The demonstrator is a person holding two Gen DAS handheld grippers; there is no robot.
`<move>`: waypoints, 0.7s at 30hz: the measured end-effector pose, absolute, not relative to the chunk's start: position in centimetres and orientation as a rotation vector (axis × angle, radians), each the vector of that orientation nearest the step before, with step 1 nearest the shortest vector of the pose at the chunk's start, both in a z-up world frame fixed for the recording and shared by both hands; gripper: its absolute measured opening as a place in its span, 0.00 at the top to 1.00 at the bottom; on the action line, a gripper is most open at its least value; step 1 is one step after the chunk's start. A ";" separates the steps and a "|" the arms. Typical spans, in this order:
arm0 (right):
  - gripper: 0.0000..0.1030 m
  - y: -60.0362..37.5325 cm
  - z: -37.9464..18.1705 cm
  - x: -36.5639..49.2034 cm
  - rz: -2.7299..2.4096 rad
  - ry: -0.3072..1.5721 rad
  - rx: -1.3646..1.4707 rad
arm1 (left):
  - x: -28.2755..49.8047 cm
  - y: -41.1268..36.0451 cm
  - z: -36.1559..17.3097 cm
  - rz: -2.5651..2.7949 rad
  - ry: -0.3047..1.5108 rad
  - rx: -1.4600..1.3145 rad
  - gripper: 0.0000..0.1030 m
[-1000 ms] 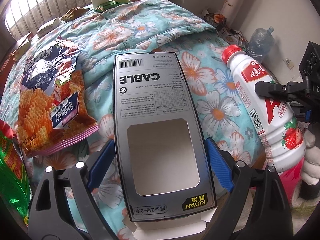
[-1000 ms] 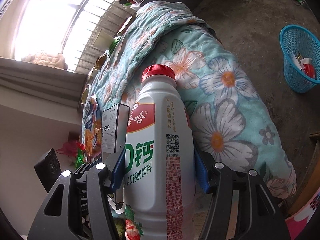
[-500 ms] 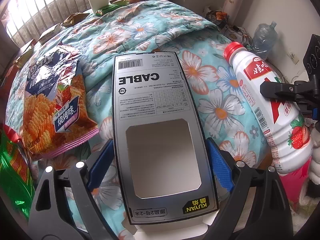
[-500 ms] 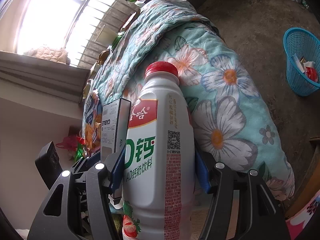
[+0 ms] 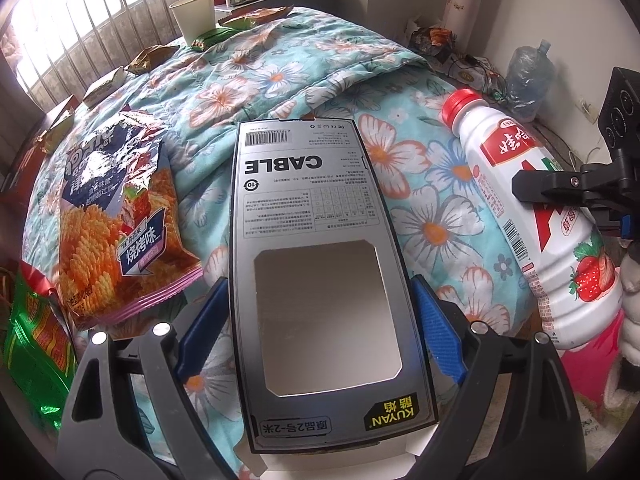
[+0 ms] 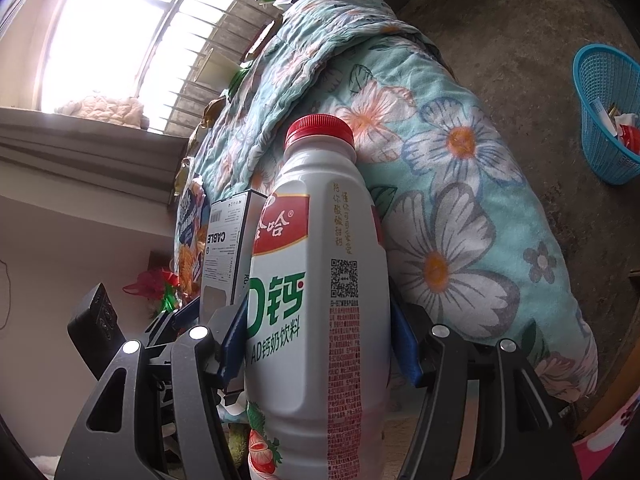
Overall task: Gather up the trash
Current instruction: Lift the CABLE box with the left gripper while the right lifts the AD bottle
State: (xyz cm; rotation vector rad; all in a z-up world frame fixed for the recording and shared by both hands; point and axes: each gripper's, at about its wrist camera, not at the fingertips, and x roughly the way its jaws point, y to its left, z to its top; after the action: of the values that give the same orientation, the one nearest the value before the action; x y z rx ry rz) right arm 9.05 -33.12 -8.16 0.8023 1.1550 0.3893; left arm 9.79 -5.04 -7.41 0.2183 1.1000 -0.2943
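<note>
A grey cardboard cable box (image 5: 308, 200) sits lengthwise between my left gripper's (image 5: 320, 300) blue pads, which press on both its long sides above the floral quilt. My right gripper (image 6: 318, 312) is shut on a white milk-drink bottle (image 6: 320, 240) with a red cap, gripped around its middle. In the left wrist view the bottle (image 5: 520, 208) hangs at the right with one black finger of the right gripper across its label. In the right wrist view the cable box (image 6: 224, 248) stands just left of the bottle.
A floral quilt (image 5: 280, 80) covers the bed. On it lie an orange snack bag (image 5: 120, 232), a green wrapper (image 5: 32, 340), small wrappers and a paper cup (image 5: 194, 16). A blue basket (image 6: 608, 112) holding trash stands on the concrete floor to the right.
Both grips are unchanged. The left wrist view has tilted slightly, so a little more of the far end of the bed shows.
</note>
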 end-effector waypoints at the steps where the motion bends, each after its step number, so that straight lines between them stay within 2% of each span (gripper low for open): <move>1: 0.42 -33.2 -8.2 9.0 0.389 1.153 0.807 | 9.8 -5.1 -7.3 -0.295 1.095 0.219 0.18; 21: 0.43 -34.5 -7.4 7.9 0.400 1.093 0.876 | 9.0 -5.2 -5.8 -0.313 1.027 0.221 0.19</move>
State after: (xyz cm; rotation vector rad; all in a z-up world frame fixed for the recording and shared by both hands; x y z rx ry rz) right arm 7.94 -34.52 -7.42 0.8765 1.0933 0.4005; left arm 9.04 -5.25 -5.77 0.2209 1.0266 -0.3131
